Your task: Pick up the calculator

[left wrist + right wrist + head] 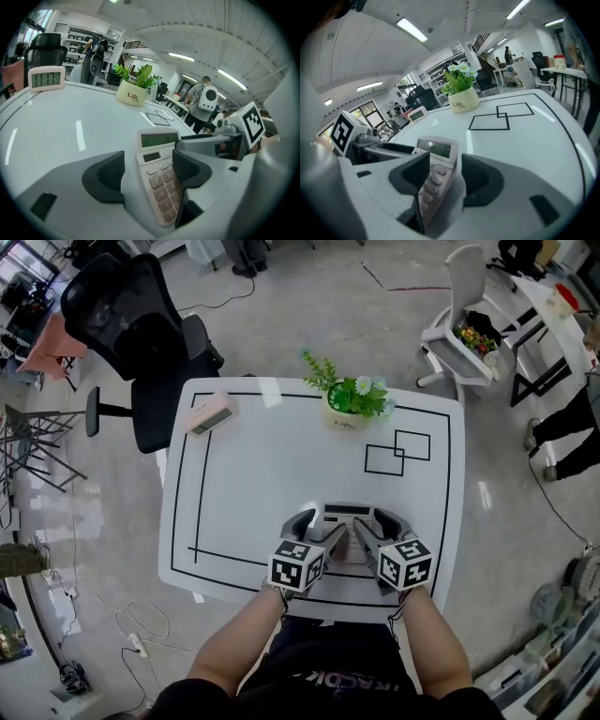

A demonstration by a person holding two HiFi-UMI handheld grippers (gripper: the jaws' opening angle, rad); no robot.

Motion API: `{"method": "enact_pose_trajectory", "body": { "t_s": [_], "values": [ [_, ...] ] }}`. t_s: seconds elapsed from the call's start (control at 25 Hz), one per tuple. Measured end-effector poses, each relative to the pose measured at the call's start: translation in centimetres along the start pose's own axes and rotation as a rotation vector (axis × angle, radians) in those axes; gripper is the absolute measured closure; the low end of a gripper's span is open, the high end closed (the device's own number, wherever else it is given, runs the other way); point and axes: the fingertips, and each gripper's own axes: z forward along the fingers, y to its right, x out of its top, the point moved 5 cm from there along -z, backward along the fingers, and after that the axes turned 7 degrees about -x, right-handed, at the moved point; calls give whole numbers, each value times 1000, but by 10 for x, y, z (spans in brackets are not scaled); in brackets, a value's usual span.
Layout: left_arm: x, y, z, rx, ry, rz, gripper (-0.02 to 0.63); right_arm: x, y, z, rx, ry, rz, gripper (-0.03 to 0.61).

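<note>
I am closing the left tongs (149, 176) on the calculator's (344, 517) left side and the right tongs (440, 180) on its right side; each pair looks clamped on it, pads against the keys and casing. The calculator is sitting at the near edge of the tabletop (253, 484), and I cannot tell whether it is off the surface yet. I am judging the grasp made, so the next move is calling for an even, level lift with both tongs. Beyond the calculator the plant pot (349, 409) is standing well apart, the clock (210, 414) far to its left, taped squares (397, 452) between. Nothing is blocking the lift.
</note>
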Motion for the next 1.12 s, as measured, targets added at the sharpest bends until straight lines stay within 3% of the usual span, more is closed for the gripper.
{"method": "enact_pose_trajectory", "body": {
  "t_s": [0.36,0.6,0.84,1.12],
  "values": [
    [1,5,7,13,-16,31,351,-1,-6,5,-12,-12,-35,380],
    [3,6,6,24,13,-34,368,-1,-7,2,-18,-3,-16,383],
    [5,11,-2,41,35,-9,373,0,-14,-6,-41,55,-58,385],
    [23,20,-35,56,125,30,382,21,-41,-26,-67,159,-131,388]
  ]
}}
